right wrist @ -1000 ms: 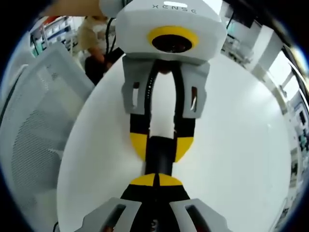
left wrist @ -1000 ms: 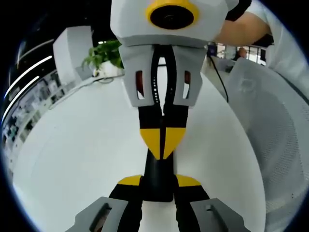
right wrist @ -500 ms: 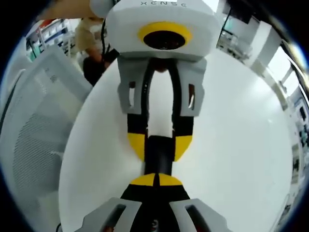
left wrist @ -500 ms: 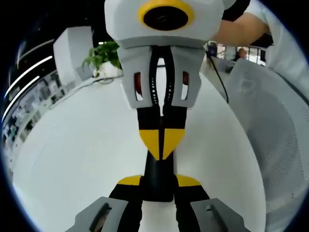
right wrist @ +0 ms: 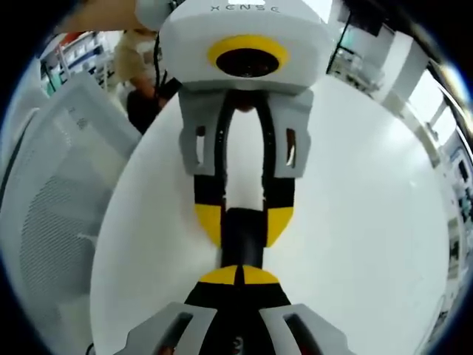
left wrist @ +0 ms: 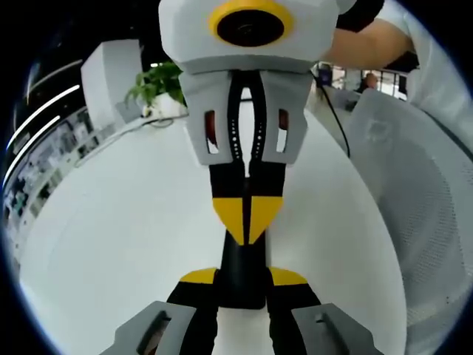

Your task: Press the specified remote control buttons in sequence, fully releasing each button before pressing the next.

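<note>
Remote control (left wrist: 242, 275), black, slim, rigid and likely light, flat on white desk (left wrist: 118, 222): left gripper (left wrist: 244, 279) grips its near end, right gripper (left wrist: 248, 222) closed-tipped on top; best held by its edges.

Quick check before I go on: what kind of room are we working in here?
Probably an office or lab: a big white table, a white mesh chair beside it, a potted plant at the far edge, and shelving and desks behind.

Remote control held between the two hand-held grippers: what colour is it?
Black. The remote control shows best in the left gripper view.
</note>
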Available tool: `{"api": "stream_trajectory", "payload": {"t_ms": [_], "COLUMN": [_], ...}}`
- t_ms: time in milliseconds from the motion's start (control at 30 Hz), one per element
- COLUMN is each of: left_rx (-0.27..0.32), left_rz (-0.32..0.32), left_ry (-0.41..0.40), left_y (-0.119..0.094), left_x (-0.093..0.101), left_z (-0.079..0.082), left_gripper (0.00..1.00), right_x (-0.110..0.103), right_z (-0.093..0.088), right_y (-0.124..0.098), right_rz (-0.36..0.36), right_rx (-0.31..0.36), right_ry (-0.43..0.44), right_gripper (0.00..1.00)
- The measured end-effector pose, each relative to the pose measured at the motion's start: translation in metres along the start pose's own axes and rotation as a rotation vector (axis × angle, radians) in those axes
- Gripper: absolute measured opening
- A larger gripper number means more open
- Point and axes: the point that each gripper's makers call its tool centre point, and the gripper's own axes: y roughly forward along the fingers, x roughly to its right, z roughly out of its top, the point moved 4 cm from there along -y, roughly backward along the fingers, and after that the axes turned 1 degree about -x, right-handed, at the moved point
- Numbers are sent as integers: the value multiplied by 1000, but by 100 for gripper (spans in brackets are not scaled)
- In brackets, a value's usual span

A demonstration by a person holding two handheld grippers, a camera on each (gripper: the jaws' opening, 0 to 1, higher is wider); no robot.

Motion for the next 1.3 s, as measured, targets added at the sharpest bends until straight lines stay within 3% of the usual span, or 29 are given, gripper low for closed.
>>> {"api": "stream_trajectory", "payload": {"t_ms": [1000,1300], "left_rx": [-17,-19], "left_rz": [3,3], "left_ry": [0,-1], "left_y": [0,0], "left_x": [1,1], "left_z": [1,1], "left_gripper": [24,24], "right_x": [-3,-5], "right_z": [0,2], "right_y": [-2,-8], "right_rz": [-18,-30], "right_rx": [4,32], "right_ry": [-30,-24], "right_gripper": [0,0]}}
